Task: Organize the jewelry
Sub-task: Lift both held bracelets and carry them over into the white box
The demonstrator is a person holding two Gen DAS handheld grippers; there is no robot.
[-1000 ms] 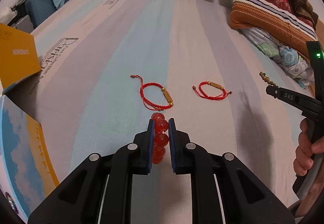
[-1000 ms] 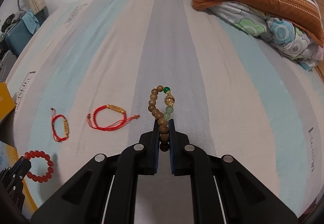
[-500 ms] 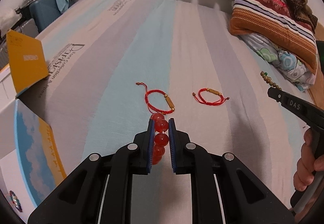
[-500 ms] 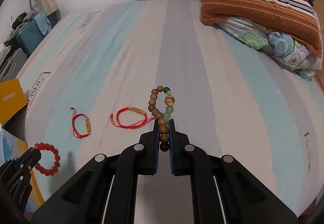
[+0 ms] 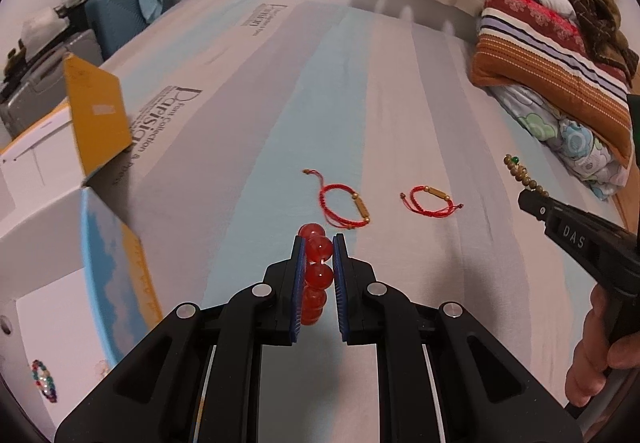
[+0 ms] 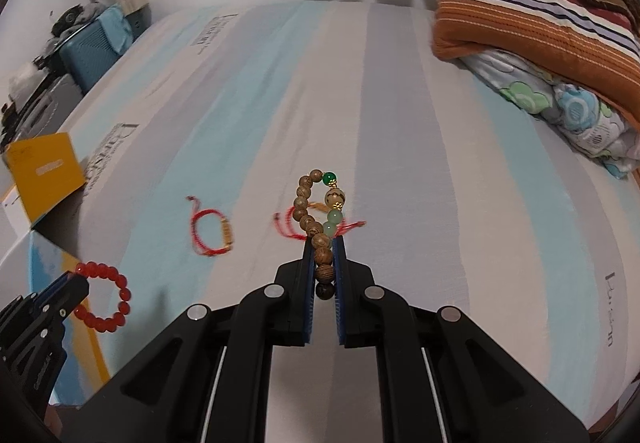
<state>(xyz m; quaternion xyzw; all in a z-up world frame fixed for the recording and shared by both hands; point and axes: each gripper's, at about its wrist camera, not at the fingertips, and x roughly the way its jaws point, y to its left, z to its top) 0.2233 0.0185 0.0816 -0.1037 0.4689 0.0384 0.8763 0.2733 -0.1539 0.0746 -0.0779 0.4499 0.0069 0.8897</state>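
My left gripper (image 5: 317, 243) is shut on a red bead bracelet (image 5: 317, 275), held above the striped bed sheet; the right wrist view shows the same red bead bracelet (image 6: 107, 297) hanging as a ring from the left gripper (image 6: 76, 283). My right gripper (image 6: 323, 243) is shut on a wooden bead bracelet (image 6: 316, 219) with green beads, also lifted off the bed. In the left wrist view that right gripper (image 5: 524, 199) is at the far right with the wooden bead bracelet (image 5: 524, 175) sticking out. Two red string bracelets (image 5: 344, 203) (image 5: 432, 201) lie on the sheet ahead.
An open white box (image 5: 44, 243) with yellow and blue flaps (image 5: 96, 115) stands at the left bed edge, a multicoloured bead bracelet (image 5: 44, 383) inside. Folded blankets and a pillow (image 5: 552, 55) are stacked at the right. A blue suitcase (image 5: 116, 15) stands beyond the bed's left side.
Both grippers have risen off the bed, each with its bracelet. The right gripper has swung left, over the nearer string bracelet. The box has come further into the left wrist view.
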